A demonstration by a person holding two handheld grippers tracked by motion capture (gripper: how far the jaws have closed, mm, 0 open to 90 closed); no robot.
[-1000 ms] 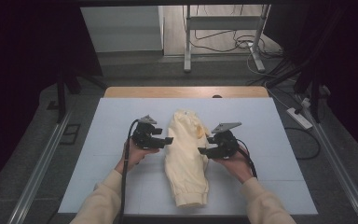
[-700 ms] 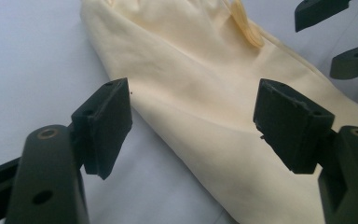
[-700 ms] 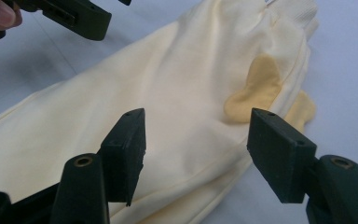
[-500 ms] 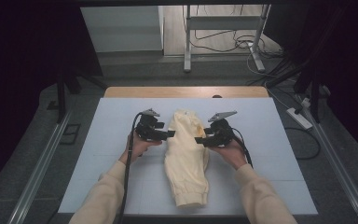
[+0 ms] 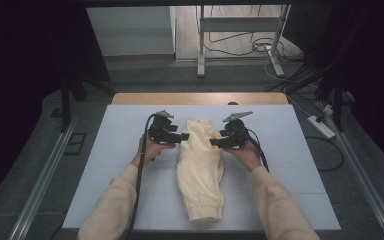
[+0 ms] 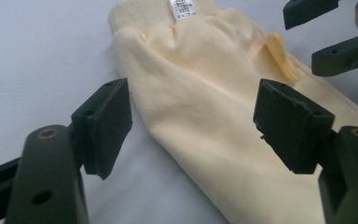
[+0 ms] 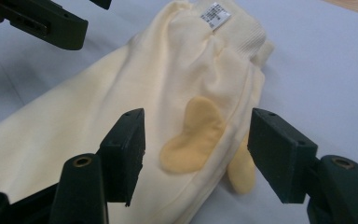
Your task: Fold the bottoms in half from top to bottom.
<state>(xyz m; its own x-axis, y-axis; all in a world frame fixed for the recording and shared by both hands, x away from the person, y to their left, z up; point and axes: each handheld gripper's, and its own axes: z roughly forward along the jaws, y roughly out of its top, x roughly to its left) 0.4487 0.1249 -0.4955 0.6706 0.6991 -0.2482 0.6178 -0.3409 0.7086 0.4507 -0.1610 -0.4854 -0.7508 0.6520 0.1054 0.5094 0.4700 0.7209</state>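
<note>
High view: left tongs (image 5: pixel 184 136) and right tongs (image 5: pixel 215 142) gape, flanking the yellow trousers (image 5: pixel 200 170); pinch both waistband (image 6: pixel 144 11) corners evenly.

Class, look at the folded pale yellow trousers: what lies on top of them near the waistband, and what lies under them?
On the trousers lie a white label and darker yellow flaps. Beneath them is the white table mat; the part they cover is hidden.
</note>
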